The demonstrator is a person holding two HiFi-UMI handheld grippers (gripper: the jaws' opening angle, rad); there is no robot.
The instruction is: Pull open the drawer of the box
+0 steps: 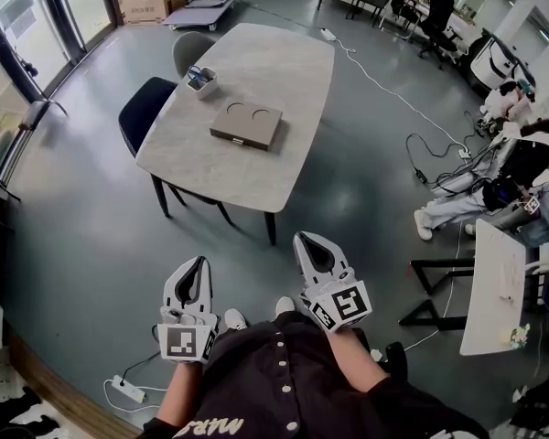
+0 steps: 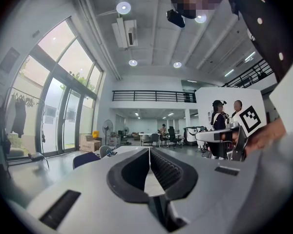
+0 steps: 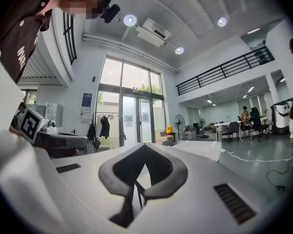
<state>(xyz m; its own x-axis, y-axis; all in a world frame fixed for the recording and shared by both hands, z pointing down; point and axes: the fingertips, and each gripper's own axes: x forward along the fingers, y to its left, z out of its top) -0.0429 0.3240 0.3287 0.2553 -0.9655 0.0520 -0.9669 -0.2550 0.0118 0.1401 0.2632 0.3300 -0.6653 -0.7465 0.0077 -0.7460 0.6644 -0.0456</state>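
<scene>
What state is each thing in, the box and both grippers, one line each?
box: lying flat on the table, looks closed, nothing touching it.
left gripper: jaws together, empty, held short of the table.
right gripper: jaws together, empty, held short of the table.

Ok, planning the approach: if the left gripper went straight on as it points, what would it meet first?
Probably the table, at its near edge, with only floor between it and the left gripper; height unclear.
</scene>
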